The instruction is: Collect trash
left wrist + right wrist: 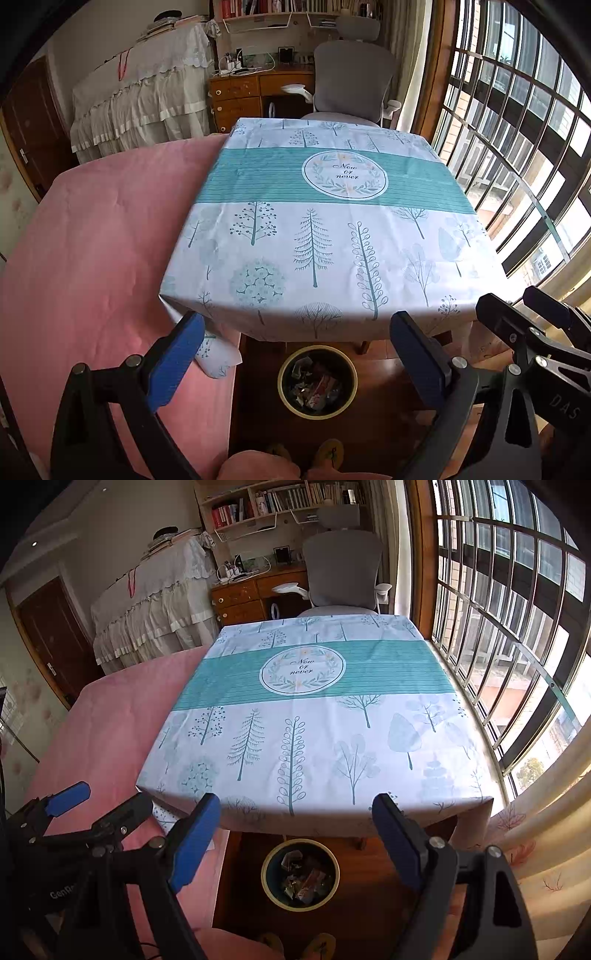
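A round bin with a yellow rim (pixel 282 376) (pixel 264 871) stands on the wooden floor below the table's near edge, holding several crumpled wrappers (pixel 317 386) (pixel 301 877). The table's tree-print cloth (pixel 325 236) (pixel 314 734) carries no trash in either view. My left gripper (pixel 295 332) hangs open above the bin with nothing between its blue pads (pixel 177 363). My right gripper (pixel 295 812) is open too, just as empty, above the same bin. Each gripper shows at the edge of the other's view: the right one (pixel 532 310) and the left one (pixel 107 801).
A pink bedspread (pixel 92 240) (pixel 110 709) lies left of the table. A barred window (pixel 517 129) (pixel 509 609) runs along the right, with a curtain (pixel 546 830) near it. A grey office chair (pixel 351 77) (pixel 343 568) and wooden desk stand behind. The person's slippers (pixel 317 945) show at the bottom.
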Available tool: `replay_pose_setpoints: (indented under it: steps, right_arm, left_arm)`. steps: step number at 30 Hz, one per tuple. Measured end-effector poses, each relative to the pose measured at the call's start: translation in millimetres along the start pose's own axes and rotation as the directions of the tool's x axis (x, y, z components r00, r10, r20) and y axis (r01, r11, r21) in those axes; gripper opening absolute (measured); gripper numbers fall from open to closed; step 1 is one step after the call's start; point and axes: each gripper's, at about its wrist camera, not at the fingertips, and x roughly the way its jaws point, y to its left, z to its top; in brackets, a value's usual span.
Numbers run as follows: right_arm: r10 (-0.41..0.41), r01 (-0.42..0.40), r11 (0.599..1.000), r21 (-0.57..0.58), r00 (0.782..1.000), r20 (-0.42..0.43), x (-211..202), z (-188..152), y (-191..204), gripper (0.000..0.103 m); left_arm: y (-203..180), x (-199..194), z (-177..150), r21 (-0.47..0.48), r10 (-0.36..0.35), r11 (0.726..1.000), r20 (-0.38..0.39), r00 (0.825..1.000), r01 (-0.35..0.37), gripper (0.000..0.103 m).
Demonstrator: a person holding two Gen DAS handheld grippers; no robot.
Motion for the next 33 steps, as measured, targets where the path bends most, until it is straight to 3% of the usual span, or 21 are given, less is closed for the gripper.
replay_pose_setpoints:
  steps: [33]
  right_arm:
    - [-0.001,0.002,1.0,0.021,1.0,-0.021,6,-6,-8,0.085]
  left_arm:
    - [-3,10,-1,0.016,-0.013,1.0,-0.028,1.0,0.013,0.099]
